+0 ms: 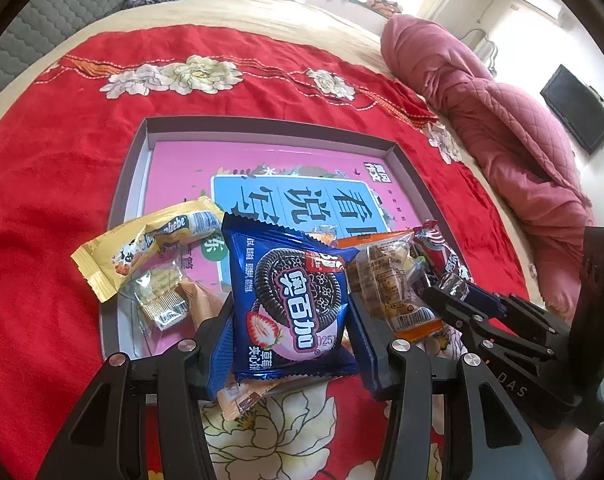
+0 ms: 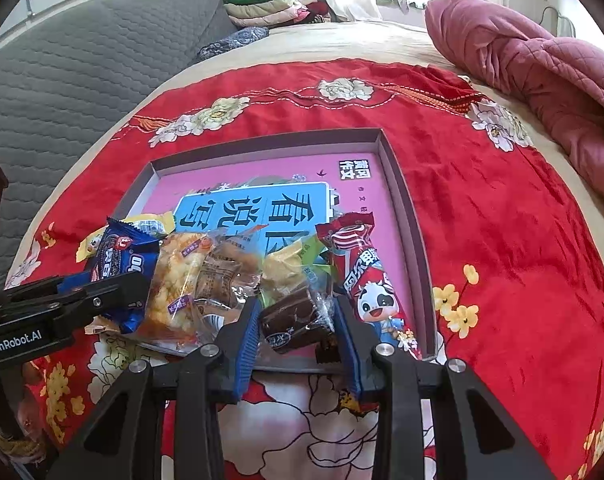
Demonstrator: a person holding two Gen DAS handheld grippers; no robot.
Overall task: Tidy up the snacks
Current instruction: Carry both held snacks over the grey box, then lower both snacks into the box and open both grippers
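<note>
- Left gripper [image 1: 288,328]: jaws closed onto the two side edges of a blue cookie packet [image 1: 288,292], which stands upright between them over the near edge of the tray.
- Right gripper [image 2: 298,328]: jaws set against either side of a brown cake in clear wrap [image 2: 296,322], low at the tray's near edge; grip appears firm.
- Tray [image 1: 413,176]: shallow grey box lid, lying flat on a red flowered blanket [image 1: 50,184] on the bed; a pink book [image 1: 262,160] lies flat inside it.
- Snack pile: heaped along the near end of the tray, partly over its rim.
- Yellow wafer packet [image 1: 142,248]: left of the cookie packet, overhanging the tray's left wall.
- Red milk-candy stick [image 2: 365,276]: just right of the brown cake, lengthwise in the tray.
- Orange-trimmed clear packet [image 1: 393,284]: between the two grippers.
- Pink quilt [image 1: 501,128]: bunched at the far right of the bed, well apart from the tray.
</note>
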